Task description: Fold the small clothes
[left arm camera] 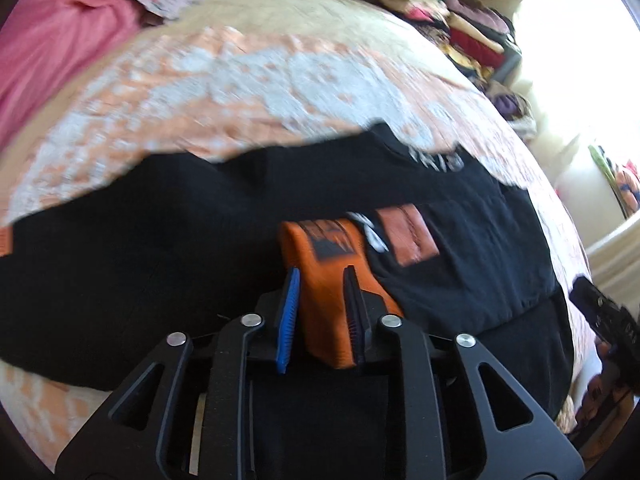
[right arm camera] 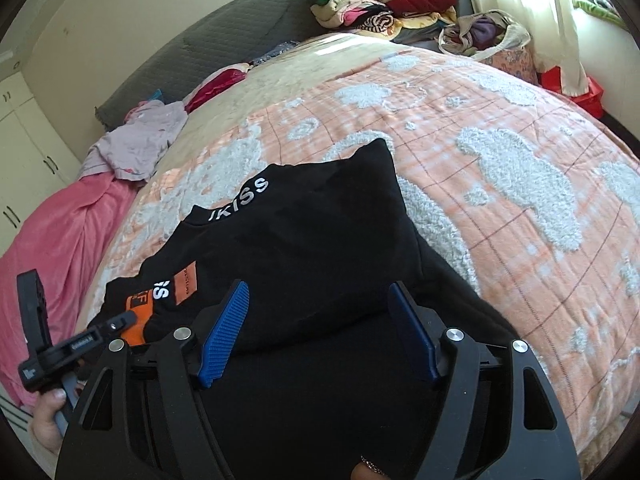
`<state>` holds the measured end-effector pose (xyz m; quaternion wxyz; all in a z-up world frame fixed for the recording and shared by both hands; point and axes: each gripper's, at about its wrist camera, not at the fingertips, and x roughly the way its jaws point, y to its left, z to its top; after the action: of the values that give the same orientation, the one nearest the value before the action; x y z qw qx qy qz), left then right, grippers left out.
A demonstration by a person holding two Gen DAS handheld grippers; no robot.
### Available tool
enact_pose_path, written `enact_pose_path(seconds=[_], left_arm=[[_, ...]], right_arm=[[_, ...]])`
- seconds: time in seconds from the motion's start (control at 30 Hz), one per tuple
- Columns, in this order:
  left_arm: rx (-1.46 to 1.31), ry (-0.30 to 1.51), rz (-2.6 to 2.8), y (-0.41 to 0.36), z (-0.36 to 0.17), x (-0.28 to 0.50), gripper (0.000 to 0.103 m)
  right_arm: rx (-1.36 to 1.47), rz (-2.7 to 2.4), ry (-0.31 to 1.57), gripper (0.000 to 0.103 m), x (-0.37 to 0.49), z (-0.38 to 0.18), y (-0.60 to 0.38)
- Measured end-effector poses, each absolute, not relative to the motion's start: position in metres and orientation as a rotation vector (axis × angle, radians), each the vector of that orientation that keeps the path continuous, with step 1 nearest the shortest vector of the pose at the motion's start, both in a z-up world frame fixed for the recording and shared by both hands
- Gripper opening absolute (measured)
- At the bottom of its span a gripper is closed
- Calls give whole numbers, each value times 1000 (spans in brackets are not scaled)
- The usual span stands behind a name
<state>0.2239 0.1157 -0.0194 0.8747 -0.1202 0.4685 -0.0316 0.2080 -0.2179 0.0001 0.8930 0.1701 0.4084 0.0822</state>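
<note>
Two grippers work one black sweatshirt (right arm camera: 304, 236), spread across my bed's peach blanket (right arm camera: 500, 128). At nine o'clock my left gripper (left arm camera: 322, 312) pinches the garment's orange cuff (left arm camera: 328, 280), I judge to carry that sleeve inward. Toward three o'clock my right gripper (right arm camera: 320, 330) hovers over the body, jaws spread, gripping nothing, probably ready to take the opposite side.

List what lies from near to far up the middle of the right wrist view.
Right gripper → black top → bedspread → clothes pile.
</note>
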Motion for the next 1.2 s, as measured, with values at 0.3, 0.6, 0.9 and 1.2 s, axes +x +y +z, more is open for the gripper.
enact_pose_path(seconds=[0.3, 0.6, 0.9, 1.2], left_arm=[[-227, 917, -189, 89, -3, 216, 39], [-215, 1076, -232, 65, -51, 227, 50], [-191, 1077, -242, 60, -49, 225, 64], [-241, 1082, -262, 67, -47, 226, 67]], right_arm=[[211, 191, 821, 71, 215, 13, -193], [123, 214, 830, 87, 230, 14, -177], [46, 106, 1053, 87, 271, -49, -182], [61, 110, 993, 88, 259, -44, -184]])
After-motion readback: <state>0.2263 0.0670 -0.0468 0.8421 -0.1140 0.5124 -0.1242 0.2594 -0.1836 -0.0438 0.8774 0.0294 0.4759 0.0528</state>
